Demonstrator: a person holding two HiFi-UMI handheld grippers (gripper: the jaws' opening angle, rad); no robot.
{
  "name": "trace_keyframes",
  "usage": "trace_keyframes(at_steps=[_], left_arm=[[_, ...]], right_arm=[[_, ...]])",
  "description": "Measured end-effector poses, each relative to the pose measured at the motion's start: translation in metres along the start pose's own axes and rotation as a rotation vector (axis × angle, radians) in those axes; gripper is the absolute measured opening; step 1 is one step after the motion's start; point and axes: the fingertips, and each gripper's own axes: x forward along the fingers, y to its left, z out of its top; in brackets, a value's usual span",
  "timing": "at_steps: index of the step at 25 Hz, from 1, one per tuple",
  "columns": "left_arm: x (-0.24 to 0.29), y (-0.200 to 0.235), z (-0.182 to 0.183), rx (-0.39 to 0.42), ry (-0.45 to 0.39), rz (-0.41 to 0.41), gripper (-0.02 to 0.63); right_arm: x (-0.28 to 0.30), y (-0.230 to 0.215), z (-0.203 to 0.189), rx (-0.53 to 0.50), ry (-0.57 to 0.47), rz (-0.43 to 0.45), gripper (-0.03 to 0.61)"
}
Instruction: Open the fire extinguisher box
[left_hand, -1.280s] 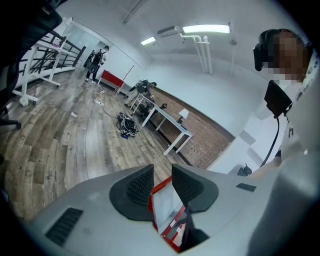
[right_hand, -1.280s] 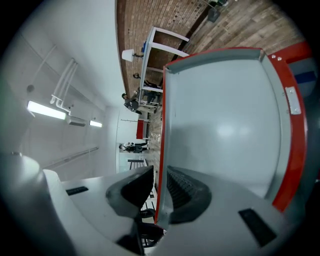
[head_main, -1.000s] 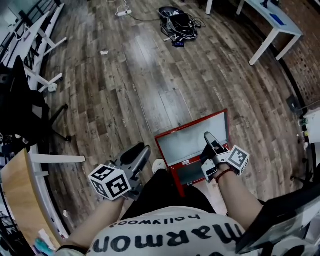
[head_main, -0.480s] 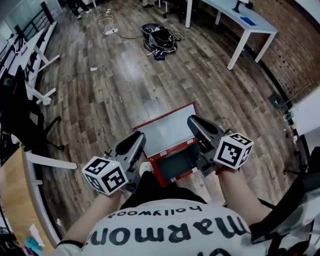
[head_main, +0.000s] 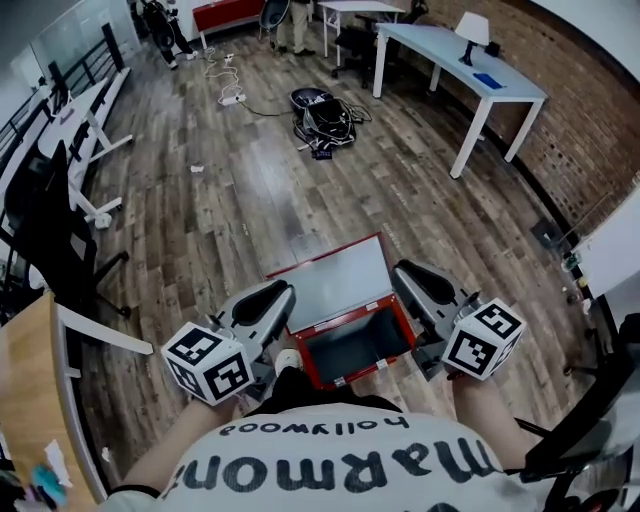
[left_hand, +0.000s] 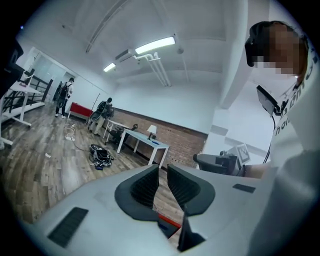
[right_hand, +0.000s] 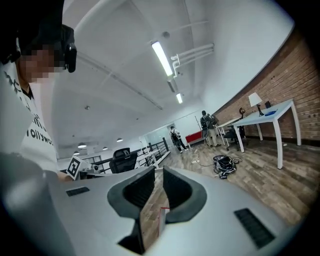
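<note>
The red fire extinguisher box (head_main: 355, 348) lies on the wood floor in front of the person, its dark inside showing. Its grey-lined lid (head_main: 335, 280) is swung back flat on the floor beyond it. My left gripper (head_main: 272, 293) hovers left of the box; its jaws have just been closing, a narrow gap remains and nothing is between them (left_hand: 163, 172). My right gripper (head_main: 412, 275) hovers at the box's right side, pads slightly apart and empty (right_hand: 159, 175). A sliver of the box's red edge (left_hand: 167, 222) shows below the left jaws.
A black bag with cables (head_main: 320, 122) lies on the floor farther out. A white table (head_main: 460, 70) stands at the back right by the brick wall. A black office chair (head_main: 40, 230) and a wooden desk edge (head_main: 25, 400) are at the left. People (head_main: 160, 20) stand far back.
Both grippers have risen away from the box; the right one left the box's front edge and rolled. The left jaws have narrowed. The lid stays open.
</note>
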Motion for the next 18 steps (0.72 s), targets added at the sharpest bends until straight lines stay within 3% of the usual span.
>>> trace_keyframes(at_steps=[7,18], left_arm=[[-0.008,0.003,-0.020,0.120,0.095,0.028,0.057],[-0.020,0.013,-0.035,0.061,0.101,0.041,0.057]], right_arm=[[-0.008,-0.015,-0.016,-0.038,0.063,-0.099,0.057],[-0.009,-0.010,-0.034,-0.039,0.097,-0.112,0.025]])
